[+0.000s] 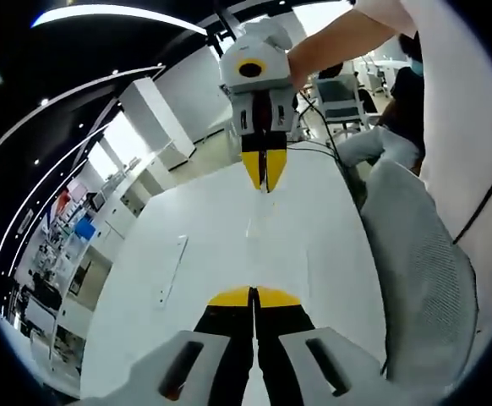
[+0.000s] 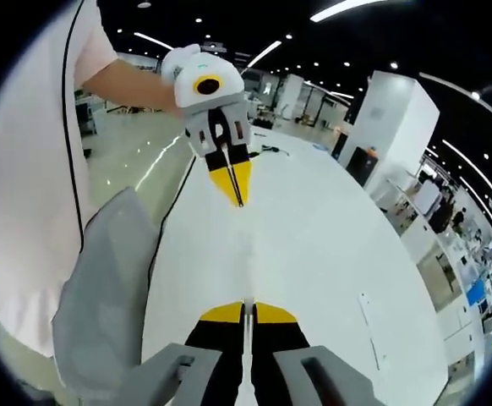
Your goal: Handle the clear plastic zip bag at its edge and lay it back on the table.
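The clear plastic zip bag (image 1: 252,233) hangs stretched between my two grippers above the white table (image 1: 187,228), seen almost edge-on as a thin, faint sheet. In the left gripper view my left gripper (image 1: 253,293) has its yellow-tipped jaws closed on the bag's near edge, and the right gripper (image 1: 265,179) faces it, pinching the far edge. The right gripper view mirrors this: the right gripper (image 2: 246,306) is shut on the bag (image 2: 244,254), and the left gripper (image 2: 237,196) holds the opposite edge.
A grey mesh chair back (image 1: 415,271) (image 2: 111,279) stands against the table's side, next to a person in a white shirt (image 2: 26,152). A thin clear strip (image 1: 172,271) (image 2: 369,328) lies flat on the table. Black cables (image 2: 267,150) lie at the far end.
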A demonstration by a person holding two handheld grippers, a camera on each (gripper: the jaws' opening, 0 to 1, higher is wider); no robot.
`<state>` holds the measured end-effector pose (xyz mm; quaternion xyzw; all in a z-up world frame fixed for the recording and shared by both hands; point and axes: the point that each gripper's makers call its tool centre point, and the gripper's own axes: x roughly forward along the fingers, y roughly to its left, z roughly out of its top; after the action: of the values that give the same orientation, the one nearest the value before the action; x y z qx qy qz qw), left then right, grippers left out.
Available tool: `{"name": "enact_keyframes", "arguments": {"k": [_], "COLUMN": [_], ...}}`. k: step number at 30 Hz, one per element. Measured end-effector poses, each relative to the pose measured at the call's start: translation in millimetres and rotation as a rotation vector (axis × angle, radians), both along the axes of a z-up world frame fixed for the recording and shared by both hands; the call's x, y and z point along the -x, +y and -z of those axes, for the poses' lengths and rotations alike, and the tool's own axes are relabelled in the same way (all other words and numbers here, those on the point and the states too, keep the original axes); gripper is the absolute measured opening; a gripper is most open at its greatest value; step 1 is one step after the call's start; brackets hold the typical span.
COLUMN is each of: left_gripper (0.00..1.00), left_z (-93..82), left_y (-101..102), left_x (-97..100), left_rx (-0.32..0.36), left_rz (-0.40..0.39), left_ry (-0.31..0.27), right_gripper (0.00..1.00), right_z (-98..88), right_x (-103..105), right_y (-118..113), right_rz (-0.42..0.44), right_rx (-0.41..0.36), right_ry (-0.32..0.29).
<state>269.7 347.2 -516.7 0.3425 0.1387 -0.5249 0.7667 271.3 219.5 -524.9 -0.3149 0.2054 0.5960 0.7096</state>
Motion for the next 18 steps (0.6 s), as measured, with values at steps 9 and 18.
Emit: {"name": "enact_keyframes", "arguments": {"k": [9, 18], "left_gripper": [0.00, 0.00], "left_z": [-11.3, -32.6], "left_y": [-7.2, -33.3], "left_x": [0.1, -4.6], "left_rx": [0.032, 0.068], "left_rz": [-0.013, 0.000], "left_ry": [0.000, -0.002], "right_gripper": [0.00, 0.00], "right_z": [-10.0, -8.1], "right_x": [-1.8, 1.2], "right_y": [-3.5, 1.5], "right_rz": [-0.003, -0.026], "right_rx": [-0.005, 0.014], "right_ry": [-0.023, -0.034]}}
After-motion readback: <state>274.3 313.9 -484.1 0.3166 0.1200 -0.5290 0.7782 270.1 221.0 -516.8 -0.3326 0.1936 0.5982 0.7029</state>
